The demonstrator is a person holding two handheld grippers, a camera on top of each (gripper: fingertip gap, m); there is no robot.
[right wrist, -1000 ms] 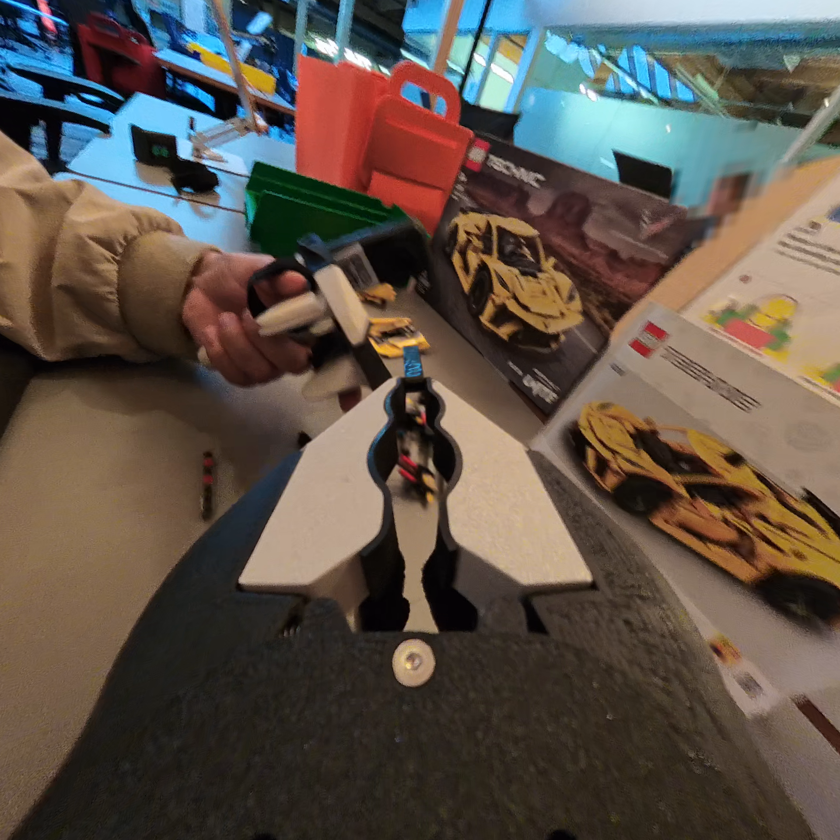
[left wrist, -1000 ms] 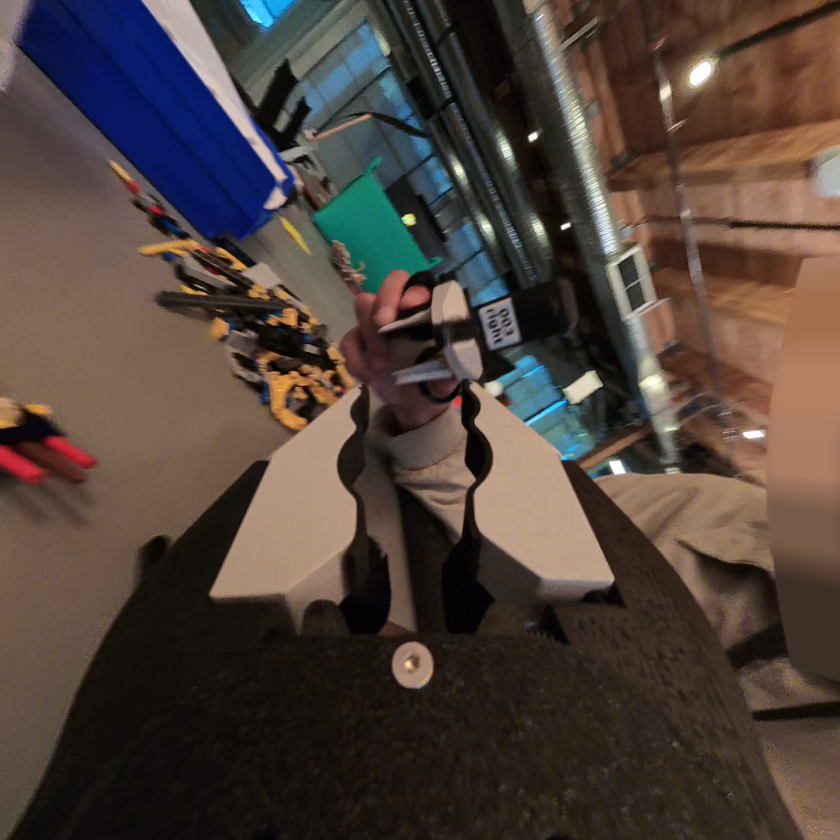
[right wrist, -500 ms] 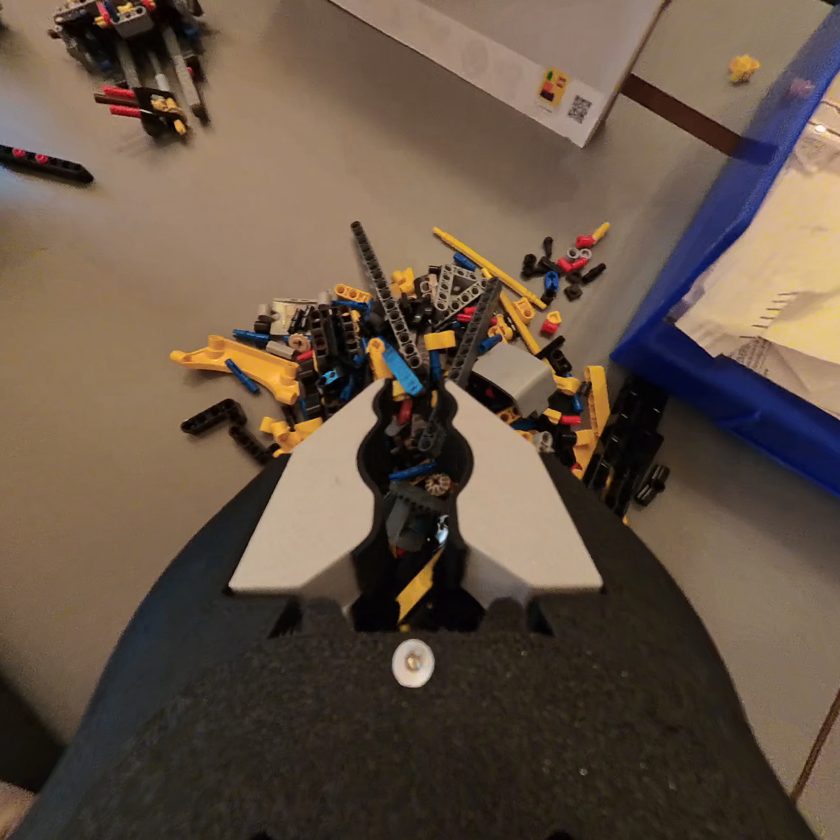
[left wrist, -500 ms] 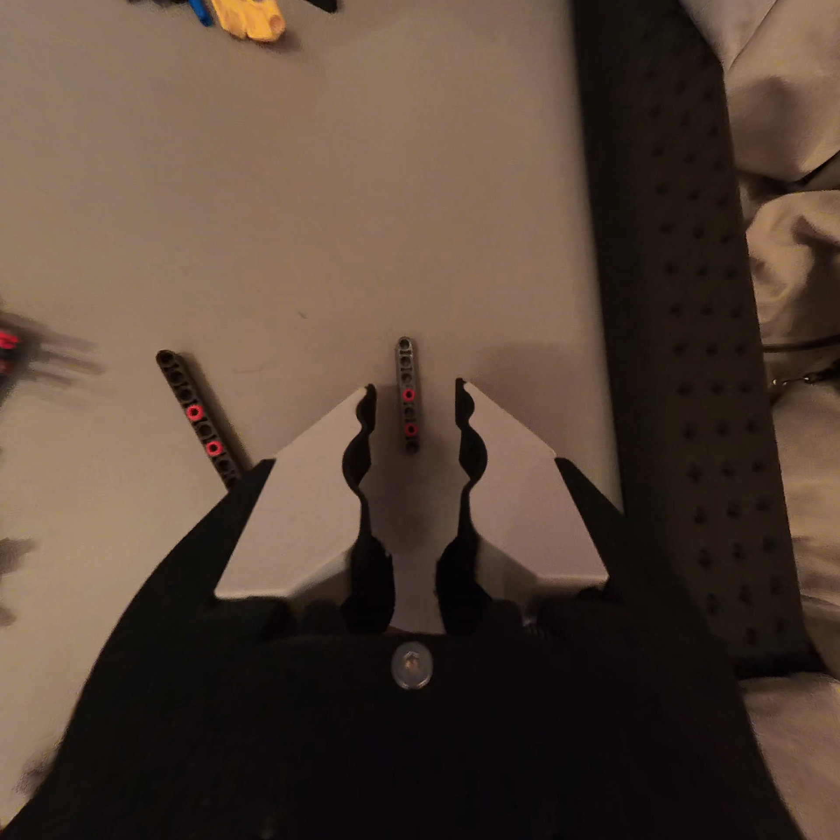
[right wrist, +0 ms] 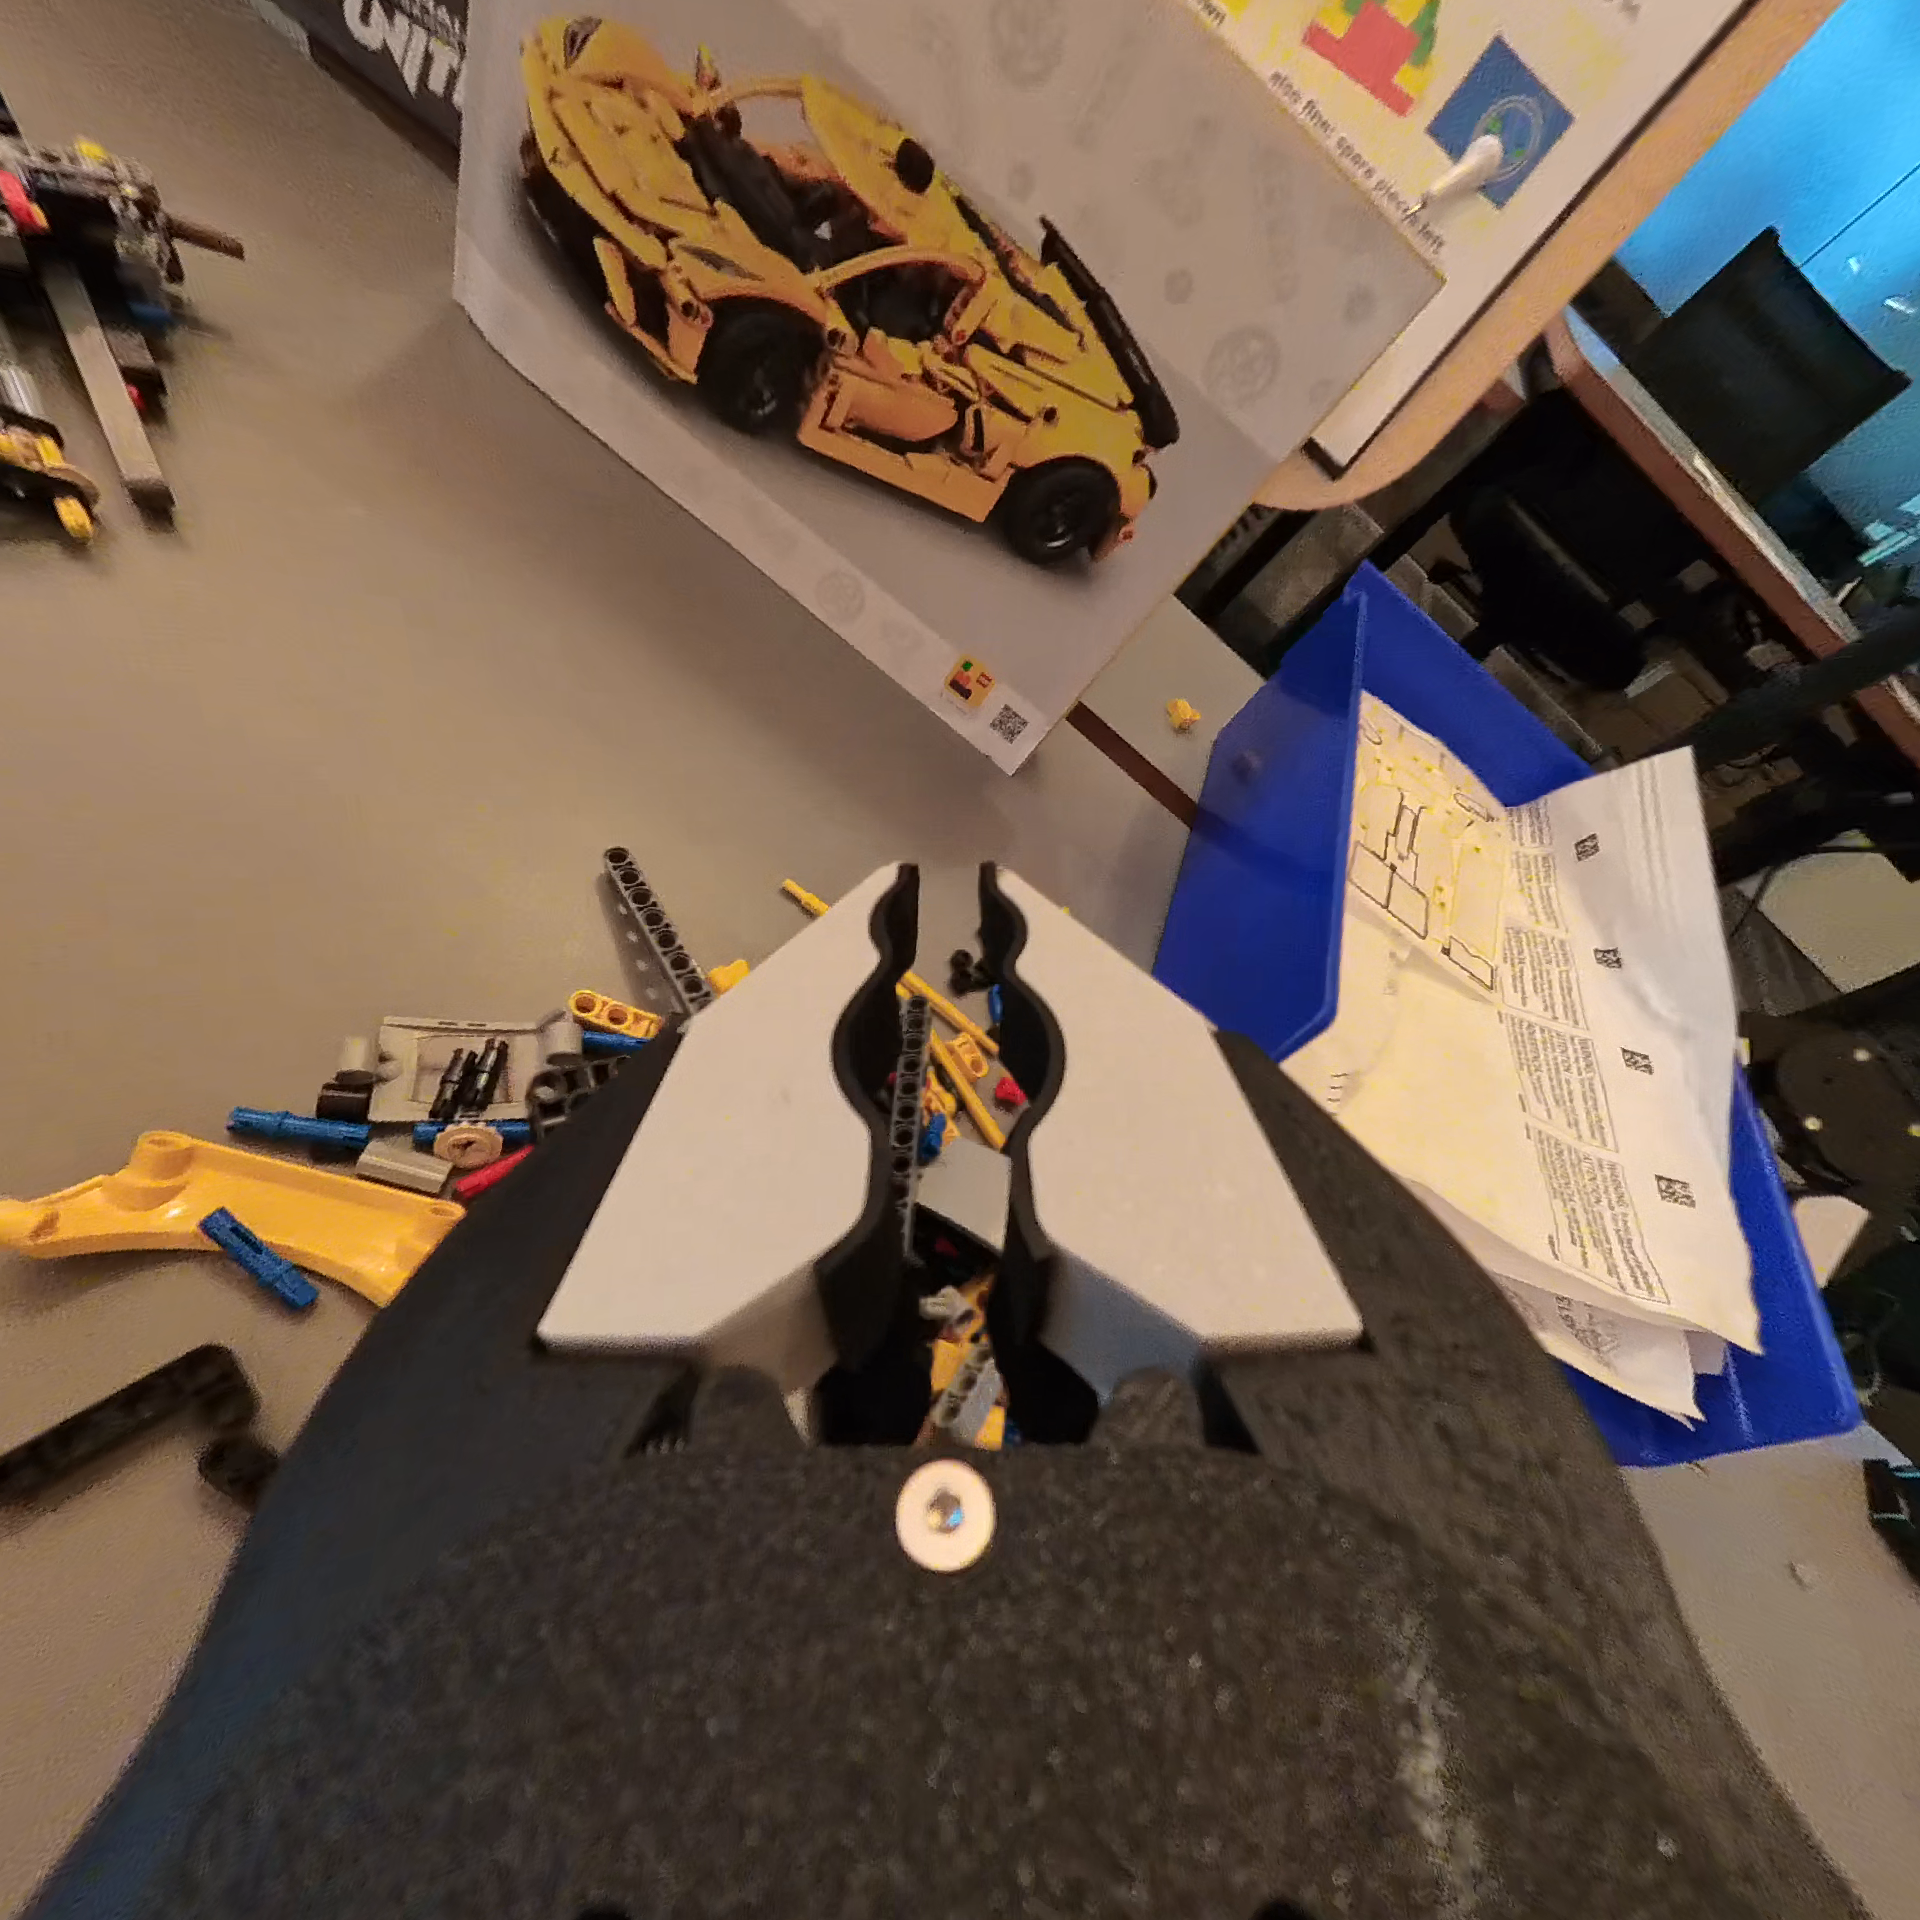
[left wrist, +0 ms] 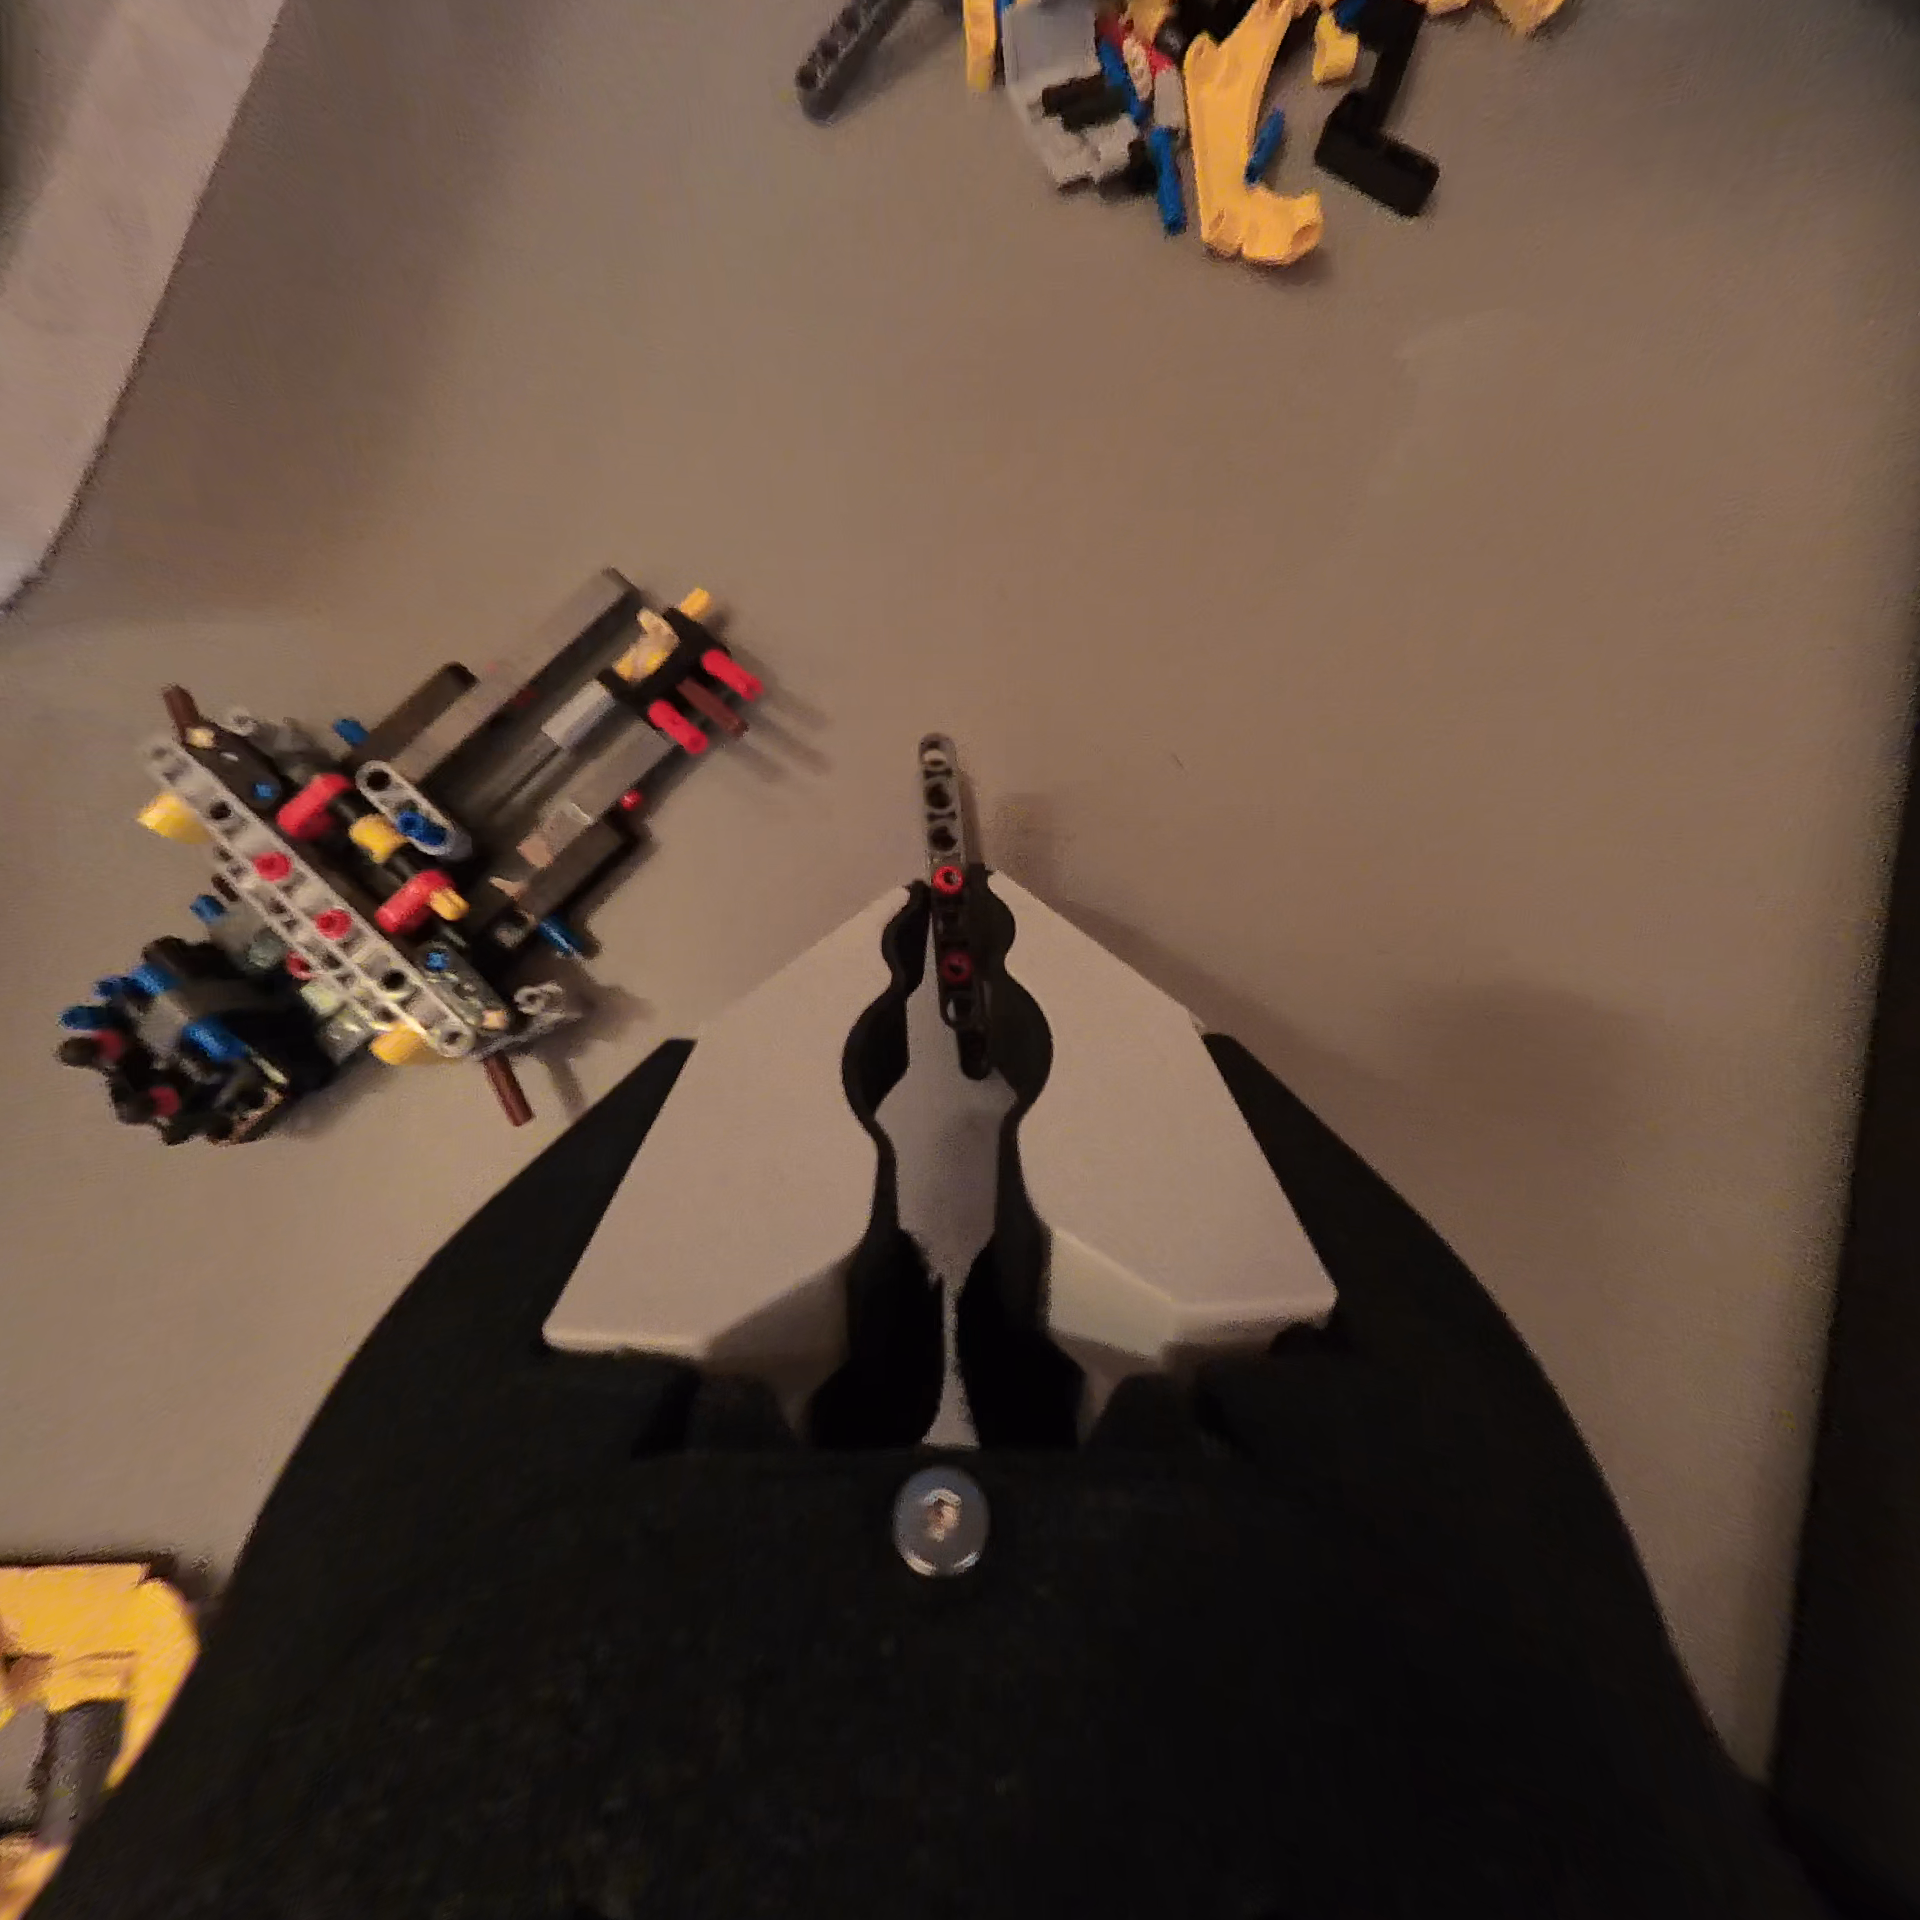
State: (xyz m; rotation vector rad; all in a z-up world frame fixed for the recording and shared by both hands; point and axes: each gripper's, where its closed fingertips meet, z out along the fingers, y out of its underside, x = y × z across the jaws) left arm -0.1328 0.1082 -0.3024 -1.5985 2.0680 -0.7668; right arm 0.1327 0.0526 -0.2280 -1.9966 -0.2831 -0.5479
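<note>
My left gripper is shut on a short dark grey beam with red pins. The beam pokes out past the fingertips, over the grey table. A part-built block assembly lies to the gripper's left. My right gripper hovers over a pile of loose yellow, black and blue parts. Its jaws stand a narrow gap apart with nothing between the tips. A dark studded beam from the pile shows between the fingers.
A blue bin with paper sheets stands to the right of the pile. A booklet picturing a yellow car lies beyond. The assembly is at far left. The loose pile also shows in the left wrist view. The left gripper's tips are roughly 30 cm from the right gripper's. The right tips stand about 20 cm off the yellow car.
My left gripper has closed on the beam that lay between its open fingers and moved toward the assembly. My right gripper has tilted up over the pile and its jaws have narrowed.
</note>
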